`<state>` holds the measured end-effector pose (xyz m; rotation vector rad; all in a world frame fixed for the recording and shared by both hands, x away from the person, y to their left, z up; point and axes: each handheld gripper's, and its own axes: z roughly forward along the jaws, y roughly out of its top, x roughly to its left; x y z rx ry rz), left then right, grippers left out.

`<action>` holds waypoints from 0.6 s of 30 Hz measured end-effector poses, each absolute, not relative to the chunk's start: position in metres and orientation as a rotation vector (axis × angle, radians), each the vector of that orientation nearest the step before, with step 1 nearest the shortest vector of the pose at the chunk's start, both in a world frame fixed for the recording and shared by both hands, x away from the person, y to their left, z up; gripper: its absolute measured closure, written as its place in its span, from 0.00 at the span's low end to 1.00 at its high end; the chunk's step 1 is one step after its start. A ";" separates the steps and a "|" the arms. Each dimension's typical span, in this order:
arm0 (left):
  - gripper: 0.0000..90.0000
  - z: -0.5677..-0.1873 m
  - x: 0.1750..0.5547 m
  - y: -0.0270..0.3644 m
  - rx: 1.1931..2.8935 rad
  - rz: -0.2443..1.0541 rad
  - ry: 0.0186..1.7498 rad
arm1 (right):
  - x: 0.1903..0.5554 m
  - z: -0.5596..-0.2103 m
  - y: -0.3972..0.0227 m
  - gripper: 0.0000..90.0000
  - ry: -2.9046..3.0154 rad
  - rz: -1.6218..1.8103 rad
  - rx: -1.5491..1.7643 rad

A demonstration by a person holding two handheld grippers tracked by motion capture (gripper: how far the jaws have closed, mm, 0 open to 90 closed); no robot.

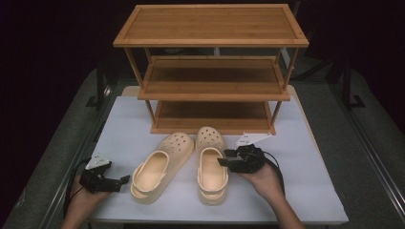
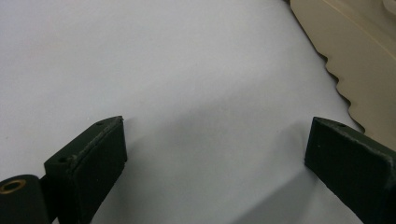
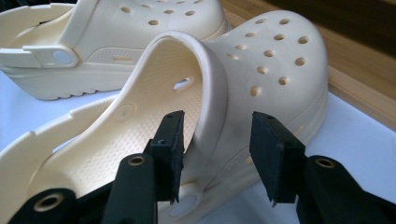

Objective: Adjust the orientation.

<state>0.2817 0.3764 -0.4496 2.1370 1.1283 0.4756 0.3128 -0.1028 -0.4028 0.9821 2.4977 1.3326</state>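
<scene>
Two cream clogs lie side by side on the white table [image 1: 305,181], toes toward a wooden rack. My right gripper [image 1: 226,157] straddles the right-hand wall of the right clog [image 1: 211,164] near its opening. In the right gripper view one jaw of the right gripper [image 3: 217,119] sits inside the right clog [image 3: 275,60] close to the rim, and the other stands outside with a small gap to the wall. The left clog [image 1: 160,167] [image 3: 140,28] lies untouched. My left gripper [image 1: 122,181] [image 2: 215,123] rests open over bare table, with the left clog's ridged sole [image 2: 359,56] just beyond one jaw.
A three-shelf wooden shoe rack [image 1: 212,24] stands at the back of the table, its bottom shelf [image 1: 212,112] right behind the clogs' toes; its wooden base edge [image 3: 364,79] shows past the right clog. Bare white table lies on both sides of the clogs.
</scene>
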 end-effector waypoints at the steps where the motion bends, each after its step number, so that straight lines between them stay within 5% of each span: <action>1: 0.05 -0.449 0.282 0.377 2.140 0.475 1.127 | 0.313 -0.402 -0.103 0.61 2.494 1.325 0.979; 18: 0.05 -0.449 0.282 0.377 2.141 0.476 1.127 | 0.324 -0.400 -0.137 0.61 2.409 1.253 1.060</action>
